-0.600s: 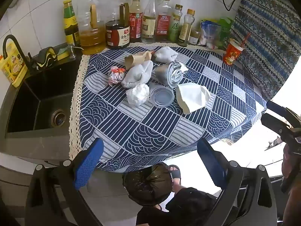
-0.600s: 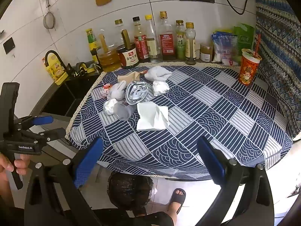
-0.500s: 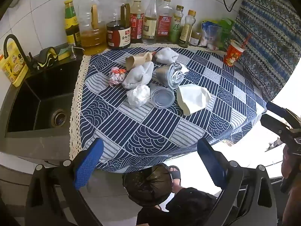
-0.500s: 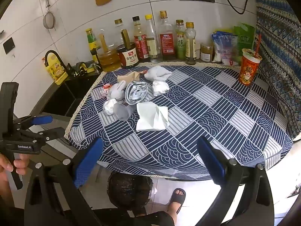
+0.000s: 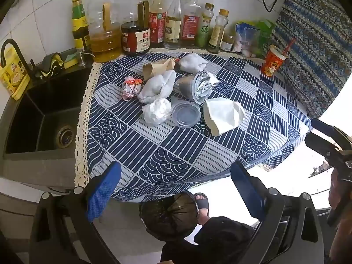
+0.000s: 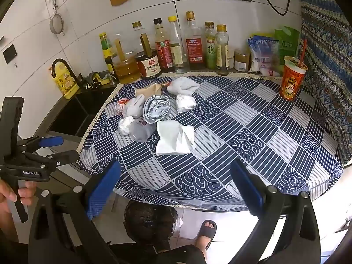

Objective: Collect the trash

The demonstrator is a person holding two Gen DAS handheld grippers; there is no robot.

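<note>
Trash lies in a cluster on the blue patterned tablecloth [image 5: 167, 154]: a folded white paper [image 5: 222, 115] [image 6: 176, 136], a clear plastic lid [image 5: 186, 114], crumpled white tissues [image 5: 156, 110], a foil-lined cup [image 5: 198, 87] [image 6: 157, 109] on its side, a brown paper cup [image 5: 157, 67], and a red and white wrapper [image 5: 131, 87]. A bin with a black bag [image 5: 169, 215] [image 6: 150, 222] stands on the floor below the table's near edge. My left gripper [image 5: 175, 189] and my right gripper [image 6: 176, 187] are both open and empty, held above the near edge, short of the trash.
Bottles of oil and sauce [image 5: 136, 35] line the back wall. A red drink cup with a straw [image 6: 291, 80] stands at the back right. A black sink [image 5: 41, 118] is left of the table. A sandalled foot [image 6: 208, 228] stands beside the bin.
Both views have shifted only slightly; the left gripper has drifted a little. The trash has not moved and both grippers stay open.
</note>
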